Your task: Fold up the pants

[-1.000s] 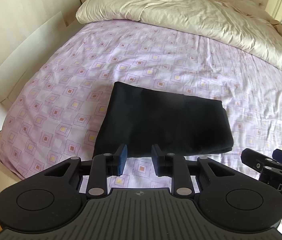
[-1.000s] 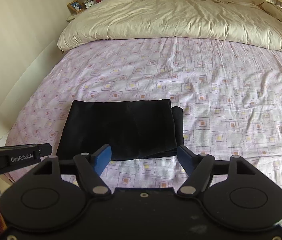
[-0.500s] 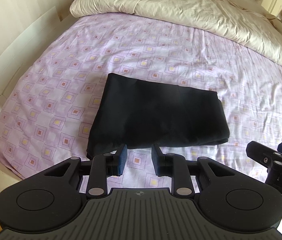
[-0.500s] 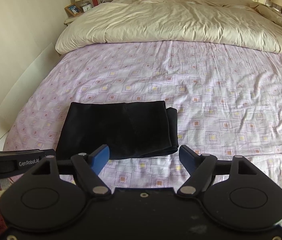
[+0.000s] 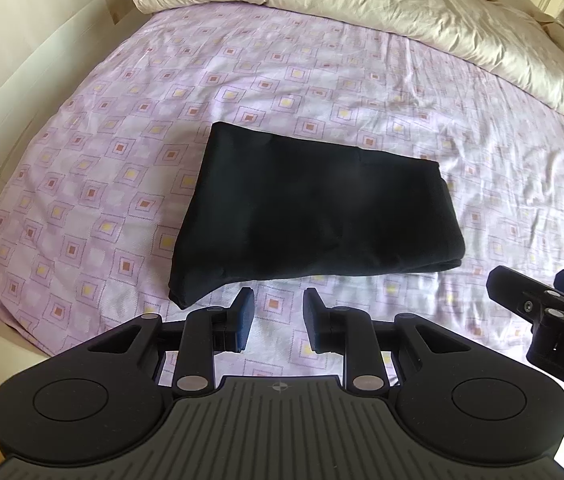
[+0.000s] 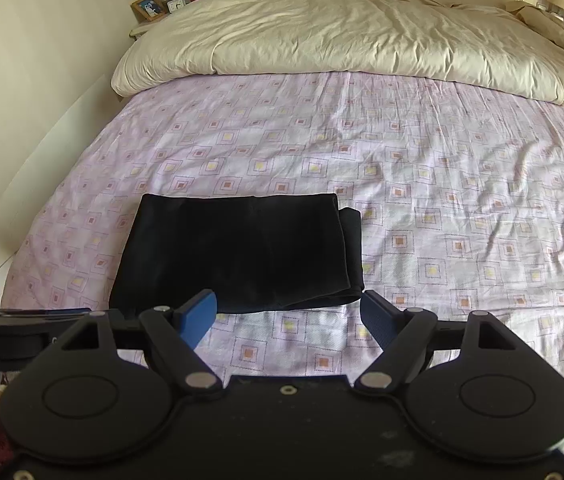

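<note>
Left tongs: blue pads stand a narrow gap apart with nothing between them, only bedsheet showing through; they hang over the near edge of the bed, just short of the pants.
Right tongs: spread wide and empty, the jaws having just been opening a little further; no cloth is between them, and the tips hover just in front of the pants' near edge.
Each seen from the other: the right tongs show at the right edge of the left wrist view, the left tongs at the left edge of the right wrist view.
Pants: black, folded into a flat rectangle, lying on the bed near its foot; stacked layers show at the right-hand end.
Bedsheet: pale lilac with small square motifs, lightly creased, bare around the pants.
Duvet: cream, rumpled, pushed toward the head of the bed, well apart from the pants.
Nightstand: by the head of the bed at the left, carrying a lamp, a framed picture and small items.
</note>
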{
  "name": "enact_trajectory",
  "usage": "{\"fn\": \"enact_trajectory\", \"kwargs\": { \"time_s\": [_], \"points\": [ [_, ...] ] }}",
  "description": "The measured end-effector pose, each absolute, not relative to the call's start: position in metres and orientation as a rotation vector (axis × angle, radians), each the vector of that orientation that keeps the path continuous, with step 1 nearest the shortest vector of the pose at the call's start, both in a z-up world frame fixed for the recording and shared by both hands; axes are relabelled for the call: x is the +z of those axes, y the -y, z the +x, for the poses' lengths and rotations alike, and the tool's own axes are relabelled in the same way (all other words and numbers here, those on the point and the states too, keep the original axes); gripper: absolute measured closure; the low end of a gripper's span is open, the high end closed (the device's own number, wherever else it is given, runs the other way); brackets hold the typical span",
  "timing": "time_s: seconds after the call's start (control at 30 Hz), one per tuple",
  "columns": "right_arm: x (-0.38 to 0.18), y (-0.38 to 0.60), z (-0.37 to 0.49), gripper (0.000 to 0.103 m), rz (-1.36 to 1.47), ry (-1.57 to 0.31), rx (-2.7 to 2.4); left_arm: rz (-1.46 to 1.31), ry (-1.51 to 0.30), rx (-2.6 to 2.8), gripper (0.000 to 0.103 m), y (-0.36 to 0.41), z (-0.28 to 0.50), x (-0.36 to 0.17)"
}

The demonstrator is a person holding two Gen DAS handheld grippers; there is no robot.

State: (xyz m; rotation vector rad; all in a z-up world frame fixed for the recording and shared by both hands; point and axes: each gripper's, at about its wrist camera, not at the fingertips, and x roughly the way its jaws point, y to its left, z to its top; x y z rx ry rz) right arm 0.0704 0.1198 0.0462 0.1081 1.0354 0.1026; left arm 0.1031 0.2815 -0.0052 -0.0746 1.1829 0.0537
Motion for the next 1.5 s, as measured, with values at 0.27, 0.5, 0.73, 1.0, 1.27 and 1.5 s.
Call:
{"fn": "enact_trajectory", "kwargs": {
  "time_s": [0.27, 0.5, 0.73, 1.0, 1.27, 1.5],
  "points": [
    [0.042, -0.121, 0.072, 0.02, 0.109, -1.055, 0.114, -0.069, -1.199, 0.055, 0.077, -0.281, 0.104, -0.009],
    [0.042, -0.119, 0.073, 0.02, 0.114, -1.059, 0.109, -0.055, -1.203, 0.052, 0.077, -0.279, 0.106, -0.01],
    [0.04, -0.118, 0.072, 0.02, 0.115, -1.061, 0.105, -0.067, -1.212, 0.052, 0.077, -0.28, 0.108, -0.013],
    [0.039, -0.119, 0.073, 0.02, 0.112, -1.066, 0.113, -0.074, -1.218, 0.046, 0.077, -0.281, 0.109, -0.014],
    [0.038, -0.118, 0.074, 0.02, 0.113, -1.068, 0.112, -0.076, -1.219, 0.044, 0.077, -0.28, 0.111, -0.015],
    [0.037, -0.118, 0.074, 0.02, 0.113, -1.072, 0.116, -0.07, -1.225, 0.043, 0.077, -0.279, 0.113, -0.017]
  ]
}}
